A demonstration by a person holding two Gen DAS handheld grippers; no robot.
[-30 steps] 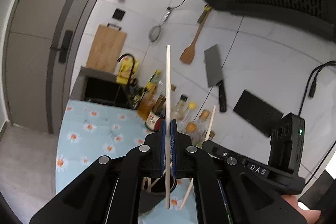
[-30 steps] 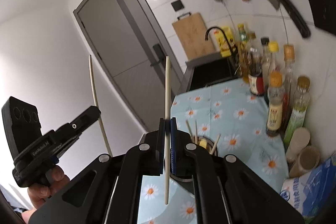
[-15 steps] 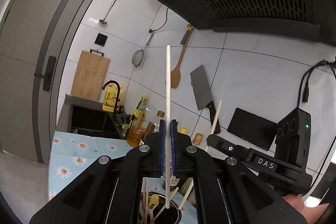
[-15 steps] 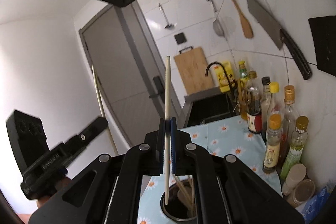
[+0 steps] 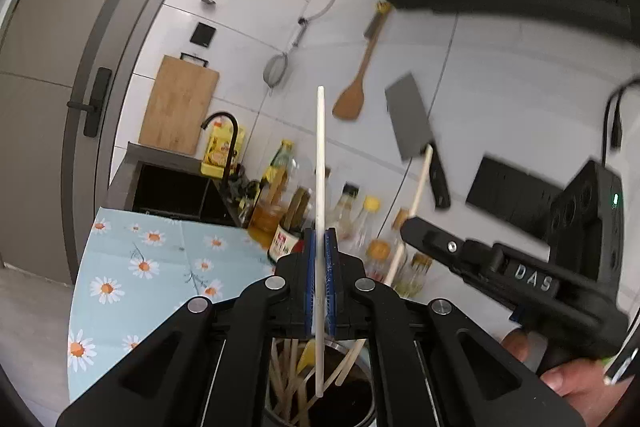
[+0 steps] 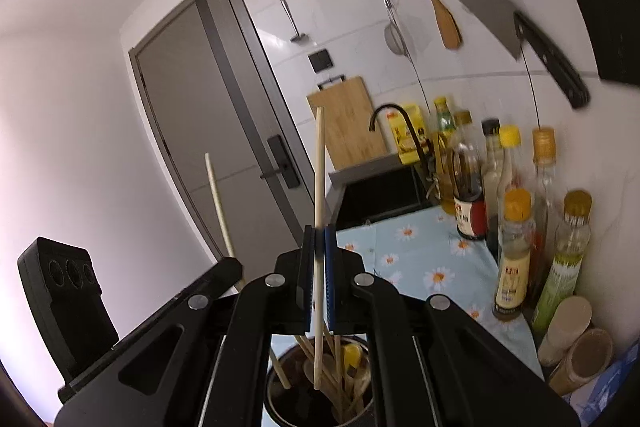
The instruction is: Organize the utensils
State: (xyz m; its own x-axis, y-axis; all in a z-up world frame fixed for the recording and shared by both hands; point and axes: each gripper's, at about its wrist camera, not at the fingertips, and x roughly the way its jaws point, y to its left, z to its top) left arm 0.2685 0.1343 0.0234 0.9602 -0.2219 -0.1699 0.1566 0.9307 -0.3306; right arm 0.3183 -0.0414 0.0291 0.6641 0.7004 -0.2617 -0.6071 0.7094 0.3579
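My left gripper [image 5: 320, 283] is shut on a white chopstick [image 5: 320, 163] held upright, its lower tip inside a dark round utensil holder [image 5: 360, 403] with several wooden utensils. My right gripper [image 6: 319, 279] is shut on a pale wooden chopstick [image 6: 318, 171], also upright, its lower tip in the same holder [image 6: 280, 395]. The right gripper [image 5: 416, 231] shows at the right of the left wrist view with its chopstick [image 5: 418, 183]. The left gripper [image 6: 228, 267] shows at the left of the right wrist view with its chopstick [image 6: 216, 199].
A daisy-print cloth [image 5: 152, 259] covers the counter. Sauce and oil bottles [image 6: 516, 247] line the tiled wall. A sink with a black tap [image 6: 384, 111] lies beyond. A cleaver [image 5: 408, 123], wooden spatula [image 5: 352, 99], strainer and cutting board [image 5: 180, 107] hang on the wall.
Both grippers have come down over the holder, and both chopstick tips now sit inside its rim. Both grippers stay shut on their chopsticks.
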